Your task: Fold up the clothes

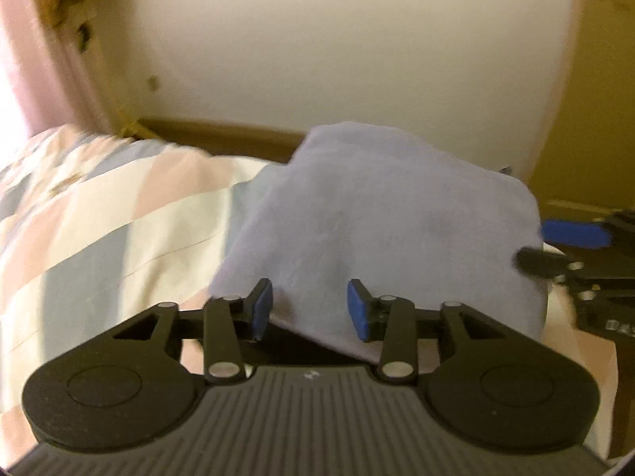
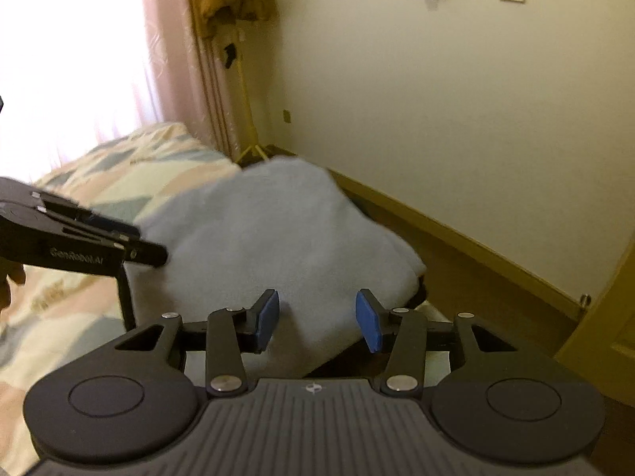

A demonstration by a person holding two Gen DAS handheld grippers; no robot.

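The blue cloth (image 1: 381, 214) lies on the bed (image 1: 99, 214), just ahead of both grippers. The left gripper (image 1: 309, 305) and right gripper (image 2: 317, 317) both have open fingers holding nothing. The left one looks nearer, maybe.

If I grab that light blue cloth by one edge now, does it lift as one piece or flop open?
The light blue cloth looks soft and thin, with rounded drooping edges, so it will probably sag and unfold from a single grip. It seems light; a push would likely bunch it on the patchwork bedspread rather than slide it whole.
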